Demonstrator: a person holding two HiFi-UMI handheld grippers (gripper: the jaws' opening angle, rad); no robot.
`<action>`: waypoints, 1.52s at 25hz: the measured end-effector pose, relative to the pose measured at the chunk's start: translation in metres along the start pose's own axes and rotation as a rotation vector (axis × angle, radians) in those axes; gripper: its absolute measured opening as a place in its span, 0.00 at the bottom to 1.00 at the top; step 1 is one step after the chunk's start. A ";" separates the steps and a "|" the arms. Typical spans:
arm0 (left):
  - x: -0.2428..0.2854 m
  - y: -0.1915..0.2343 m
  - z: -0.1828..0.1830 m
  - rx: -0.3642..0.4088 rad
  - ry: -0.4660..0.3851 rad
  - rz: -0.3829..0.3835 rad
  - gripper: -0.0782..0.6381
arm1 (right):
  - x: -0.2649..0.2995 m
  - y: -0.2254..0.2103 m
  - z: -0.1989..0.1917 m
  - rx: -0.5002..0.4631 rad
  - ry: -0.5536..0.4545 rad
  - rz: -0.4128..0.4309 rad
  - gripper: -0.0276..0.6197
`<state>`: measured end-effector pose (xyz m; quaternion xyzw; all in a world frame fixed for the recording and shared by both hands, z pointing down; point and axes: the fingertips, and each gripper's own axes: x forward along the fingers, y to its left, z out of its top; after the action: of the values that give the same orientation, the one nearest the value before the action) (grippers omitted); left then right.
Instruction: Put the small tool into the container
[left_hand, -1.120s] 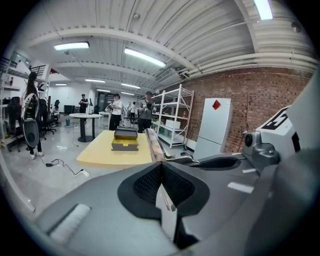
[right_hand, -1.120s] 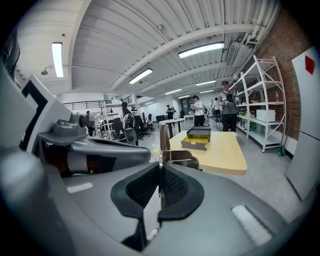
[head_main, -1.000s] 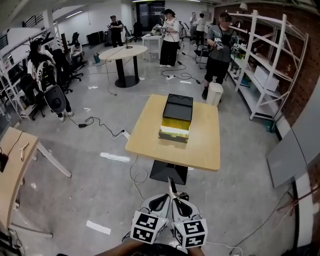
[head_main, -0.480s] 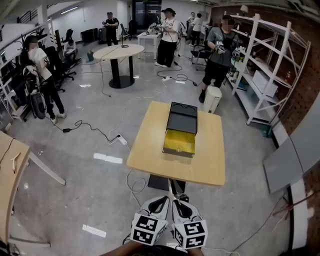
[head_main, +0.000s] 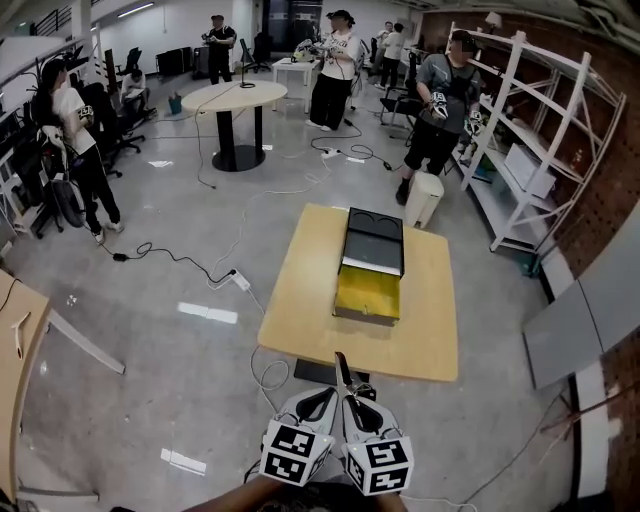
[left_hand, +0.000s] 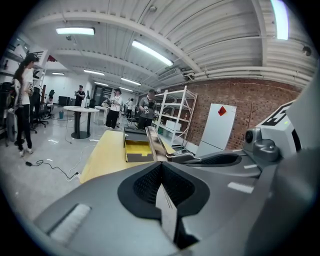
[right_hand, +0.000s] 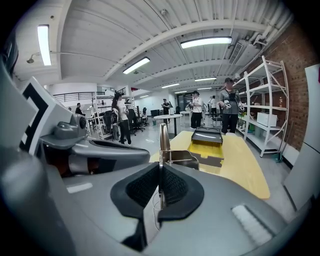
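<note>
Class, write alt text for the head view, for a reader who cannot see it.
The left gripper and right gripper sit side by side at the bottom edge, a small tool rising where they meet. Ahead, a wooden table bears an open black container lined yellow; people stand beyond.

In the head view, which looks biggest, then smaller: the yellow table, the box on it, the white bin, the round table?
1. yellow table
2. box and round table: they look close in size, and the round table stands farther off, so I won't rank them.
3. white bin, smallest.
</note>
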<state>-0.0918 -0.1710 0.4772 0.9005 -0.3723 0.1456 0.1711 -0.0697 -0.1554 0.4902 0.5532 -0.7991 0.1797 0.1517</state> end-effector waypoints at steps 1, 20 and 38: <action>0.001 0.005 0.003 0.000 0.002 -0.006 0.12 | 0.004 0.000 0.003 0.001 0.004 -0.005 0.05; 0.145 0.072 0.058 0.022 0.016 -0.010 0.12 | 0.122 -0.106 0.055 0.023 -0.012 -0.014 0.05; 0.372 0.134 0.137 0.004 0.027 0.027 0.12 | 0.274 -0.297 0.121 -0.075 0.064 0.018 0.05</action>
<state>0.0835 -0.5482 0.5262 0.8936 -0.3820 0.1606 0.1723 0.1099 -0.5339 0.5392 0.5340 -0.8050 0.1684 0.1962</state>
